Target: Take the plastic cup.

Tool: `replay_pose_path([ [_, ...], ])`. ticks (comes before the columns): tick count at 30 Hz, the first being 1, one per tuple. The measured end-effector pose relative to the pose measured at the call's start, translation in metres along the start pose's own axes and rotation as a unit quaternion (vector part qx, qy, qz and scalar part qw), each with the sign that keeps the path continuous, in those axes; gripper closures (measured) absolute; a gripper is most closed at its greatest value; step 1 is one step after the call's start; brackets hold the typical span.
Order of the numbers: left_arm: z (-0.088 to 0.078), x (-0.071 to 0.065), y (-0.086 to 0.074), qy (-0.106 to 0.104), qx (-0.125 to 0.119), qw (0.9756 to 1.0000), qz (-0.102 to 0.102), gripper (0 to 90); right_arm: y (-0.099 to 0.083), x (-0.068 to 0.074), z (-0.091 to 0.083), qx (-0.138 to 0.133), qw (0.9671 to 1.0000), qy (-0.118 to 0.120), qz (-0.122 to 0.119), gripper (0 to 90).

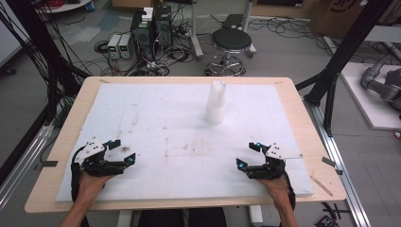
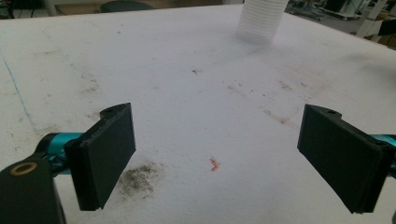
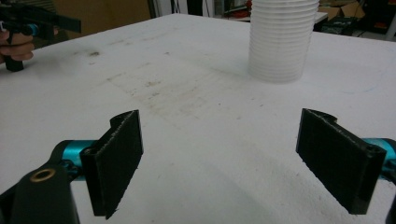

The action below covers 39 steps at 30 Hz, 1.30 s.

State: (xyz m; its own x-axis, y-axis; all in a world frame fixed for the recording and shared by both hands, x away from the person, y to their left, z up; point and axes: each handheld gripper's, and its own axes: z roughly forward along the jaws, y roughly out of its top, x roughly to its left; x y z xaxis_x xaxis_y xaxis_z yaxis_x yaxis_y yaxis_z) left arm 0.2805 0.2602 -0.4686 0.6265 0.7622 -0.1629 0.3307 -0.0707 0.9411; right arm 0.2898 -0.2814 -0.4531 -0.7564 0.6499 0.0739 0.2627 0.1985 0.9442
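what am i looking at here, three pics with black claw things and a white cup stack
A person sits at a table and holds a hand tool in each hand. Each tool ends in a claw with two black jaws. The high view looks down from above: the left claw is at the lower left and the right claw at the lower right. The other two pictures come from small cameras riding on each claw, looking out between its own jaws. Both claws are open and hold nothing. On the table lies a stained white foam board. Towards its far side stands a stack of white plastic cups, untouched, well ahead of both claws.
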Motion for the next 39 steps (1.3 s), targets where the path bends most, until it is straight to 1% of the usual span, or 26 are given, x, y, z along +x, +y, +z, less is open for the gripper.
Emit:
replay_pose_path([
  [4,0.001,0.0,0.0,0.0,0.001,1.0,0.001,11.3,0.001,-0.001,0.002,0.013,0.9999,0.004,0.003,14.3],
  [7,0.001,-0.001,0.0,0.0,0.003,1.0,0.005,11.3,0.001,-0.002,0.002,0.013,0.9998,0.007,0.011,14.3],
  [9,0.001,-0.001,0.0,0.0,0.002,1.0,0.006,11.3,0.001,-0.002,0.002,0.011,0.9999,0.006,0.008,14.3],
  [15,0.001,-0.001,0.0,0.002,0.003,1.0,0.005,11.3,0.001,-0.003,0.003,0.014,0.9998,0.007,0.01,14.3],
  [17,0.001,-0.001,0.0,0.001,0.003,1.0,0.006,11.3,0.002,-0.003,0.003,0.017,0.9997,0.01,0.016,14.3],
  [21,0.001,-0.002,0.0,-0.001,0.004,0.9999,0.009,11.4,0.002,-0.005,0.003,0.016,0.9996,0.01,0.023,14.2],
  [23,0.001,-0.001,0.0,-0.004,0.002,1.0,0.007,11.4,0.003,-0.008,0.004,0.019,0.9992,0.015,0.033,14.2],
  [24,0.001,-0.001,0.0,-0.004,0.002,1.0,0.007,11.4,0.005,-0.008,0.003,0.022,0.9991,0.014,0.033,14.2],
  [25,0.001,0.0,0.0,-0.008,0.004,0.9999,0.005,11.4,0.007,-0.009,0.003,0.022,0.9991,0.016,0.032,14.2],
  [27,0.001,0.0,0.001,-0.01,0.005,0.9999,0.003,11.4,0.011,-0.01,0.002,0.02,0.9991,0.018,0.032,14.2],
  [28,0.002,0.001,0.001,-0.013,0.008,0.9999,0.002,11.4,0.019,-0.011,-0.002,0.019,0.9994,0.016,0.025,14.2],
  [30,0.002,0.0,0.001,-0.014,0.009,0.9999,0.002,11.4,0.029,-0.014,-0.008,0.015,0.9997,0.009,0.017,14.2],
  [33,0.002,0.0,0.001,-0.017,0.011,0.9998,0.006,11.4,0.046,-0.02,-0.015,0.016,0.9998,0.006,0.014,14.2],
  [34,0.002,0.0,0.001,-0.02,0.011,0.9997,0.006,11.4,0.052,-0.022,-0.017,0.016,0.9998,0.003,0.009,14.2],
  [39,0.003,0.0,0.001,-0.023,0.016,0.9996,0.009,11.4,0.08,-0.029,-0.022,0.028,0.9996,0.001,-0.009,14.2],
])
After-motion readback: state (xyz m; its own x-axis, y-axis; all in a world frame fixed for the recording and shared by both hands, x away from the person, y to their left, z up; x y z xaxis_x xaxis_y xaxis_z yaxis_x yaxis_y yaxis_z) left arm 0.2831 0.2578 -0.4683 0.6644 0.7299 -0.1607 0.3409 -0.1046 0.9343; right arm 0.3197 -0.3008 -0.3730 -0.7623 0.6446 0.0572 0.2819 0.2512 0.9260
